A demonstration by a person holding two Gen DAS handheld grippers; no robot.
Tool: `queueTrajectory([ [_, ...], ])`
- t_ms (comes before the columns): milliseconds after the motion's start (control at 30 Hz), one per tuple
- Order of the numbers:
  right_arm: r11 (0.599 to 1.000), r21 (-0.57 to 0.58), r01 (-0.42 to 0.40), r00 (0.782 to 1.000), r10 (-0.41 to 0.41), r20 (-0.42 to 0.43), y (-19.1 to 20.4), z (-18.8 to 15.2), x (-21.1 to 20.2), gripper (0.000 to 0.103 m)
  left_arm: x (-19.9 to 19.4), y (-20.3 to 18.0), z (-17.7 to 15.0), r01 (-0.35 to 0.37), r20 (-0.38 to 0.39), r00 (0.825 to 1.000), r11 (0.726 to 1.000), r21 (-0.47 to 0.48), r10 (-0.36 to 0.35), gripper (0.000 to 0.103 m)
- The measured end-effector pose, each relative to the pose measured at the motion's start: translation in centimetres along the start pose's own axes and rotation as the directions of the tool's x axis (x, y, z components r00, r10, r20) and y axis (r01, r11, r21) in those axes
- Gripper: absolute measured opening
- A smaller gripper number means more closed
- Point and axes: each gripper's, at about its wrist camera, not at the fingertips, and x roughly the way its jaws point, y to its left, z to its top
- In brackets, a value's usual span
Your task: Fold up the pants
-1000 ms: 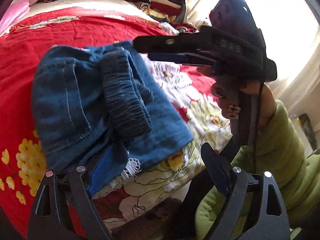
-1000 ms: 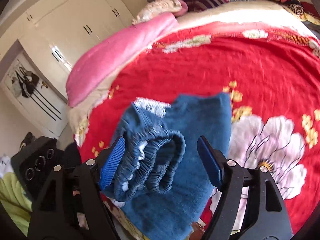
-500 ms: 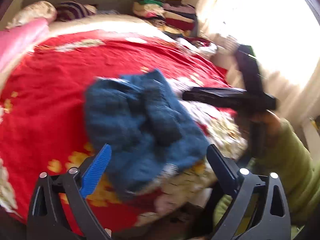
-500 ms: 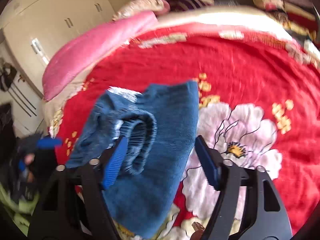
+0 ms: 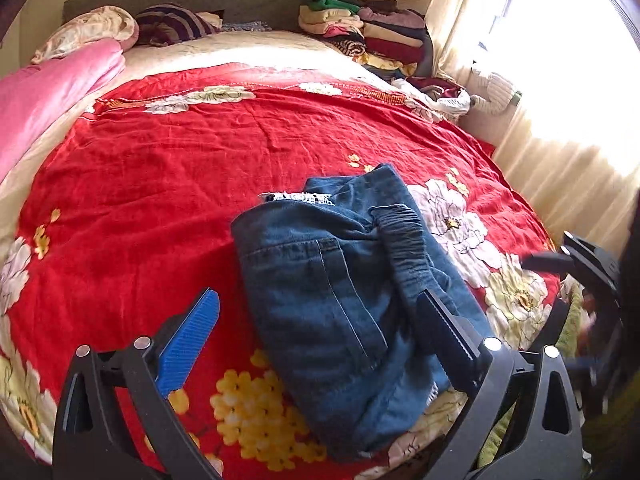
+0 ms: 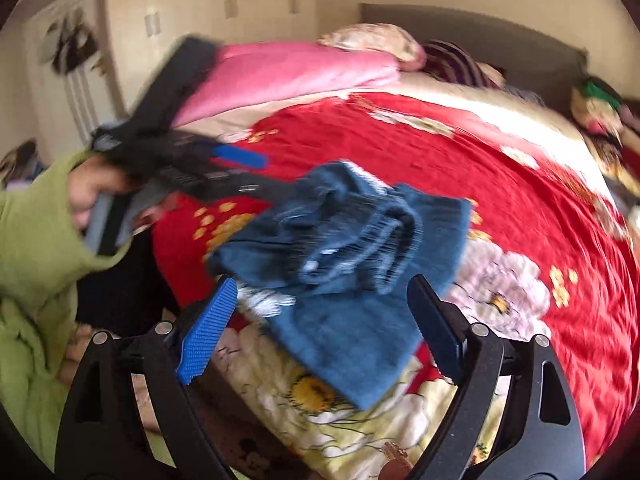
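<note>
The blue denim pants [image 5: 344,304] lie folded into a compact bundle on the red floral bedspread [image 5: 160,184], near the bed's front edge. The elastic waistband [image 5: 408,248] lies on top. My left gripper [image 5: 320,328] is open and empty, held just short of the bundle. My right gripper [image 6: 320,316] is open and empty, also short of the pants [image 6: 352,264]. The left gripper shows blurred at the left of the right wrist view [image 6: 236,168], apart from the cloth. The right gripper shows at the right edge of the left wrist view [image 5: 580,264].
A pink quilt [image 5: 44,96] and pillows lie at the bed's left and head. A stack of folded clothes [image 5: 372,32] stands at the far right corner. A curtained window [image 5: 560,100] is on the right. A white wardrobe [image 6: 120,40] stands left of the bed.
Both grippers have pulled back from the pants, which now lie free on the bed. The right gripper has swung away to the right edge of the left wrist view.
</note>
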Motion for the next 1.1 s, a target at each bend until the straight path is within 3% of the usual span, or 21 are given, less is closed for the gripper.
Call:
queueTrajectory([
  [100,0.997,-0.063,-0.037,0.999,0.036,-0.009,1.8,0.3,0.8,0.081,1.1,0.1,0.4,-0.010,-0.008,1.000,1.000,0.004,0.010,0.096],
  [133,0.995,-0.085,-0.048,0.999,0.047,-0.015,2.4,0.4,1.2,0.081,1.4,0.2,0.6,-0.010,-0.011,1.000,1.000,0.006,0.010,0.087],
  [167,0.993,-0.105,-0.054,0.998,0.052,-0.022,2.9,0.4,1.5,0.081,1.7,0.3,0.7,-0.005,-0.012,1.000,1.000,0.005,0.005,0.071],
  [267,0.984,-0.165,-0.065,0.997,0.059,-0.042,4.1,0.9,2.8,0.079,2.5,0.4,1.1,0.002,-0.028,1.000,1.000,0.010,-0.002,0.062],
  [333,0.978,-0.195,-0.072,0.997,0.063,-0.053,4.6,1.2,3.6,0.070,3.1,0.4,1.4,0.005,-0.040,0.999,1.000,0.016,-0.005,0.052],
  [433,0.964,-0.256,-0.077,0.996,0.062,-0.067,5.4,1.5,4.6,0.056,3.9,0.5,1.6,0.006,-0.054,0.999,1.000,0.022,-0.004,0.050],
  [667,0.899,-0.437,-0.036,0.994,-0.014,-0.111,7.2,1.8,7.6,0.053,5.1,0.9,2.1,0.001,-0.075,0.997,1.000,0.018,0.000,0.051],
  [700,0.890,-0.455,-0.038,0.992,-0.020,-0.121,7.3,1.7,8.0,0.038,5.2,0.9,2.1,0.001,-0.076,0.997,1.000,0.016,0.000,0.051],
  [733,0.888,-0.452,-0.083,0.988,0.015,-0.152,7.3,1.5,8.3,0.005,5.3,0.9,2.1,0.001,-0.077,0.997,1.000,0.014,0.000,0.051],
  [767,0.892,-0.426,-0.154,0.979,0.081,-0.185,7.2,1.4,8.3,0.001,5.3,0.9,2.1,0.002,-0.077,0.997,1.000,0.011,-0.001,0.051],
  [800,0.885,-0.408,-0.224,0.967,0.151,-0.204,7.4,1.1,7.7,0.001,5.3,1.0,2.1,0.003,-0.078,0.997,1.000,0.011,-0.002,0.051],
  [833,0.873,-0.427,-0.237,0.965,0.161,-0.205,7.7,0.8,7.2,0.001,5.3,0.9,2.0,0.004,-0.077,0.997,1.000,0.011,-0.003,0.051],
  [900,0.867,-0.451,-0.213,0.969,0.129,-0.210,8.1,-0.3,6.7,0.001,5.3,0.9,1.9,0.005,-0.073,0.997,1.000,0.011,-0.005,0.051],
  [1100,0.915,-0.352,-0.199,0.966,0.122,-0.230,6.8,-2.5,7.8,0.008,5.0,0.7,1.8,-0.004,-0.059,0.998,1.000,0.002,0.004,0.053],
])
